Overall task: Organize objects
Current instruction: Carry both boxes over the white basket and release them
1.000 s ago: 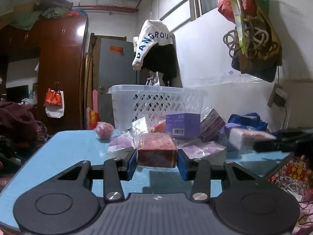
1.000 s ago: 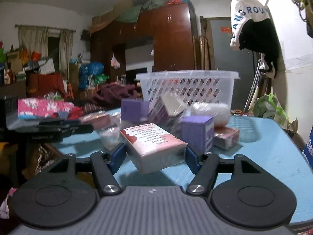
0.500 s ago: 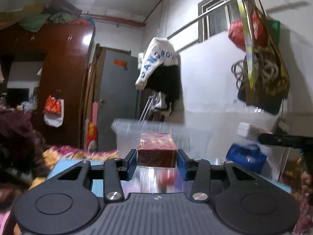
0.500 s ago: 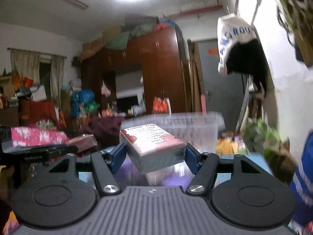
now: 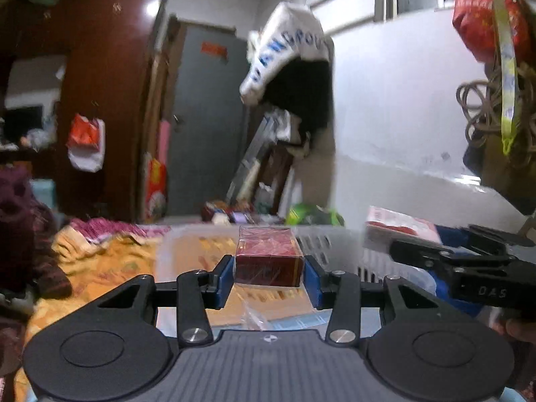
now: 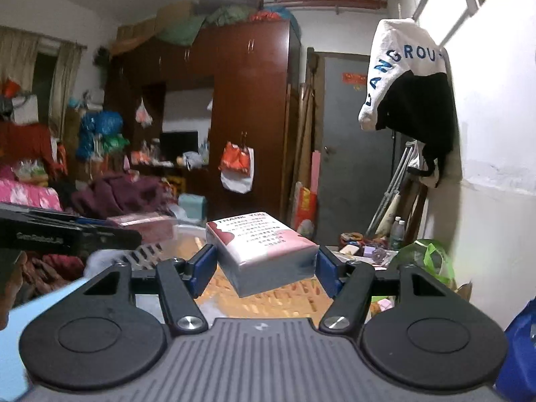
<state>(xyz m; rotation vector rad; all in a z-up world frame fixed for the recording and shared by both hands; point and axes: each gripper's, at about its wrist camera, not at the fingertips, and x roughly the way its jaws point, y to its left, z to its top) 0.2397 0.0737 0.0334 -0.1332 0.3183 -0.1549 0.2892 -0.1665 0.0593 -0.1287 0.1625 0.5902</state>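
**Both grippers over the basket, each with a packet between its pads**

My left gripper (image 5: 269, 276) has a dark red cellophane-wrapped box (image 5: 268, 261) between its blue pads. The jaws are opening, and from my view I see a thin gap at the right pad, so the pads no longer seem to press on the box. The box sits level between them, above the white slatted basket (image 5: 335, 241), whose near rim and far wall blur beneath it. A scrap of clear wrapping hangs below the box.

My right gripper (image 6: 266, 263) pinches a white and pink packet (image 6: 261, 244) printed THANK YOU; its pads press on both ends and the packet is turned at an angle, one corner toward me. It too is over the basket, whose orange-lit floor (image 6: 268, 298) shows under it.

From the left camera I see the right gripper and its packet to the right, near the basket's right rim; from the right camera the left gripper comes in from the left.

Farther off stand a dark wooden wardrobe (image 6: 248, 100), a grey door (image 6: 351, 140) and a white and black garment (image 6: 408, 80) hanging on the right wall.
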